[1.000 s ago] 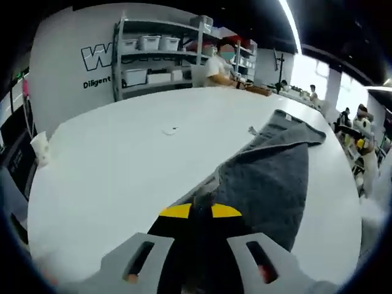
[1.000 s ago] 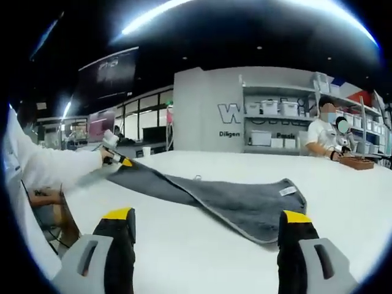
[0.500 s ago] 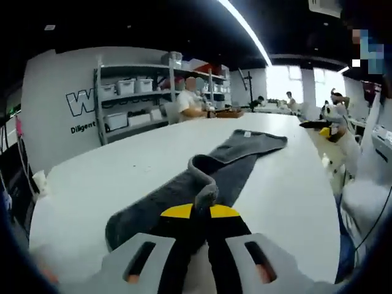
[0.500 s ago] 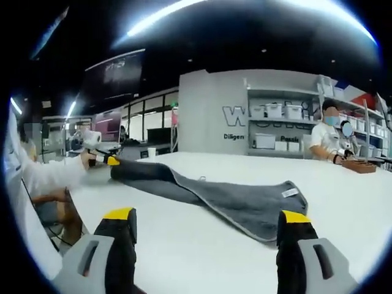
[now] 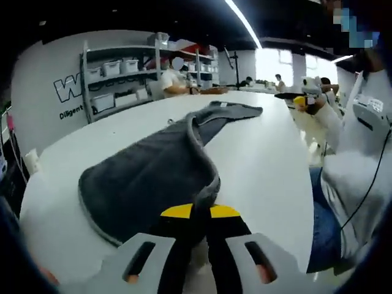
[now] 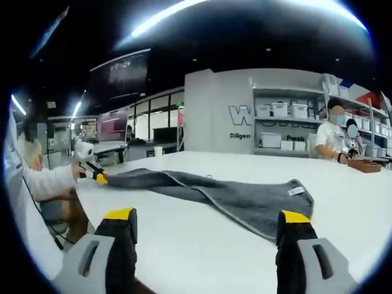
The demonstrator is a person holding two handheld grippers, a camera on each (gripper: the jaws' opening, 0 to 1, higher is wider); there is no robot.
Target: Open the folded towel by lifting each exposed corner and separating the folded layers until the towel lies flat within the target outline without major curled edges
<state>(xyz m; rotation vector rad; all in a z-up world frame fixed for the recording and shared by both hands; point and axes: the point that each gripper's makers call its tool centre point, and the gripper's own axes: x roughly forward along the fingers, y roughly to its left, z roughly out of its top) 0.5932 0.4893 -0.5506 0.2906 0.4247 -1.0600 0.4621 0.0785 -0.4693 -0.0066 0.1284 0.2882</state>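
Note:
A dark grey towel [image 5: 153, 171] lies stretched over the white table [image 5: 263, 153], with a raised fold running down its middle. My left gripper [image 5: 200, 212] is shut on the towel's near edge, the cloth bunched between its yellow-tipped jaws. In the right gripper view the towel [image 6: 245, 199] reaches from the left gripper [image 6: 92, 171], held in a hand at far left, to a corner with a white label [image 6: 296, 190]. My right gripper [image 6: 207, 222] stands open above the bare table, short of the towel. It appears small at the table's far side [image 5: 304, 101] in the left gripper view.
Shelving with white bins [image 6: 278, 125] lines the back wall. A person [image 6: 331, 138] sits at the table's far end by a brown box [image 6: 366, 165]. A paper cup [image 6: 158, 151] stands at the far edge. A person's sleeve and dark trousers [image 5: 349, 184] are right of the table.
My left gripper has pulled the towel's edge further out and down, and the rolled part has spread into a wider sheet. The right gripper has stayed open and almost still.

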